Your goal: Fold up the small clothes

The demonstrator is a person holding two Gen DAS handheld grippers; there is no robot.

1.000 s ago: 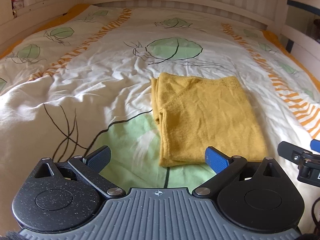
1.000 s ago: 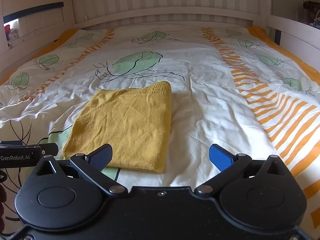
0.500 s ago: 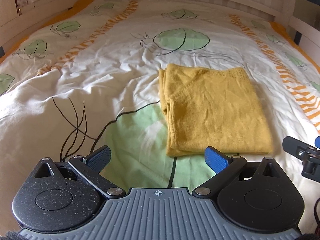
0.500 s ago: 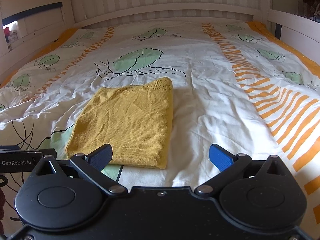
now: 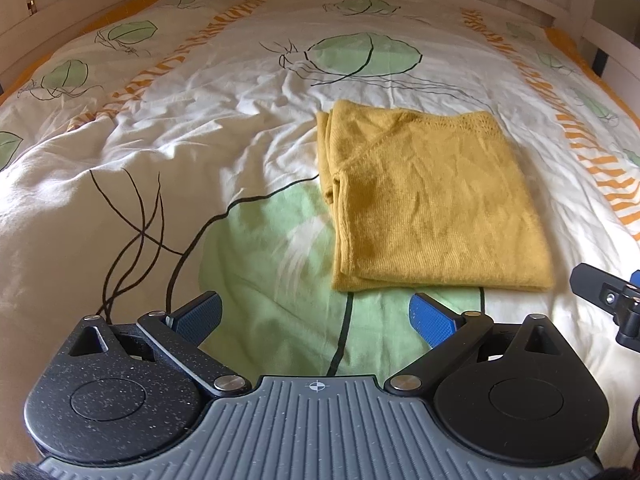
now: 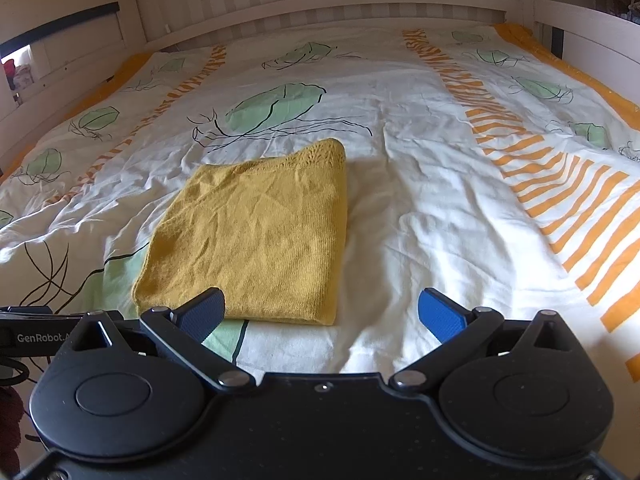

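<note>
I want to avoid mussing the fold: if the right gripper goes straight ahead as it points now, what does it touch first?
Probably the white duvet just right of the folded yellow garment; the right gripper is open, and its left finger might graze the garment's edge.

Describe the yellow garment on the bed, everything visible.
The yellow garment is a mustard, fine-knit piece, folded into a flat rectangle of several layers. Layered edges show along its left side in the left wrist view; an openwork lace band runs along the far edge. The surface is lightly creased. It lies on the patterned duvet, partly over a green leaf print. Both grippers, left and right, are open, short of it, not touching.
</note>
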